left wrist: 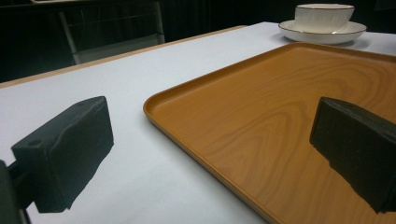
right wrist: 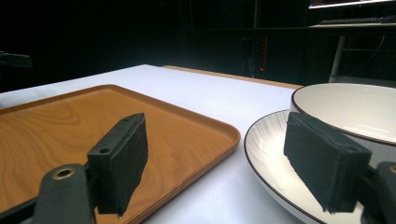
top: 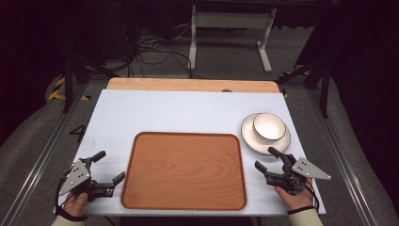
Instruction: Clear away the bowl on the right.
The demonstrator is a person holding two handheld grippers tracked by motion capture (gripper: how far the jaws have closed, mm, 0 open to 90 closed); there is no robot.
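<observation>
resting on the white table (top: 188, 113), wooden tray (top: 184, 170) sits centre front. white bowl (top: 269, 127) stands on a plate (top: 249, 134) at the tray's far right. left gripper (top: 109, 167) spread wide, holding nothing, beside the tray's left edge. right gripper (top: 266, 158) spread too, just short of the plate.

Both hands sit low at the near edge; the black two-jaw left gripper (top: 107, 167) and black two-jaw right gripper (top: 266, 158) gape wide, holding nothing.

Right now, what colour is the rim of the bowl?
Dark, on a white bowl; clearest in the right gripper view.
</observation>
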